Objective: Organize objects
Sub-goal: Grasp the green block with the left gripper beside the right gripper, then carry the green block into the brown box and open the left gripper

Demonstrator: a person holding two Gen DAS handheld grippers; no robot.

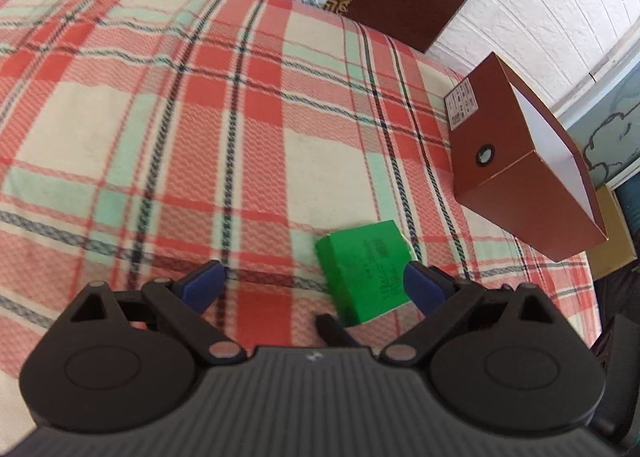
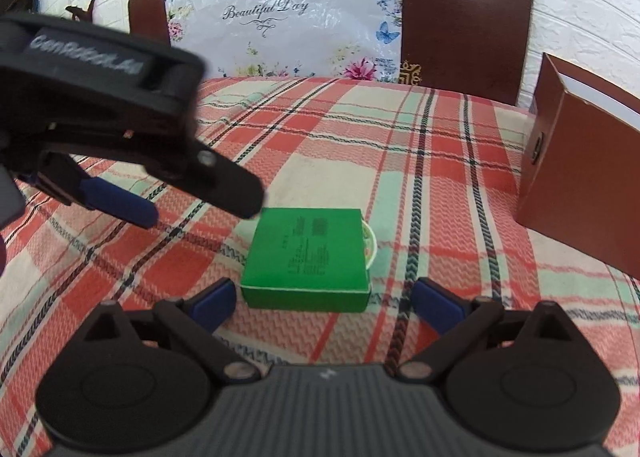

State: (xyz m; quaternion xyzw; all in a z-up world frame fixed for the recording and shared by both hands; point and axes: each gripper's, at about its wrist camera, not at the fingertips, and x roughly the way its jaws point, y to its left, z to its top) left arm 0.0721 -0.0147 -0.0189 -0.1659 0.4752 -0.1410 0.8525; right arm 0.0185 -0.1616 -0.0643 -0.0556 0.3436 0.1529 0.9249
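Green box (image 2: 306, 257): flat on the plaid desk (image 2: 440, 161), just ahead of the right tongs.
Left tongs (image 1: 316, 285): spread wide, empty, box at 3 o'clock.
Right tongs (image 2: 324, 303): spread wide, empty.
Brown box (image 1: 520, 161): 2 o'clock, well apart.

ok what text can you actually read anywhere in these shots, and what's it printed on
"Beautiful Day": script on the floral plastic sheet draped over the chair.
"GenRobot.AI", somewhat blurred: white lettering on the left gripper body.
Green box: dark printed lines and a code block on top, too blurred to read.
Brown box: white sticker with small print, too small to read.
Nothing else legible.
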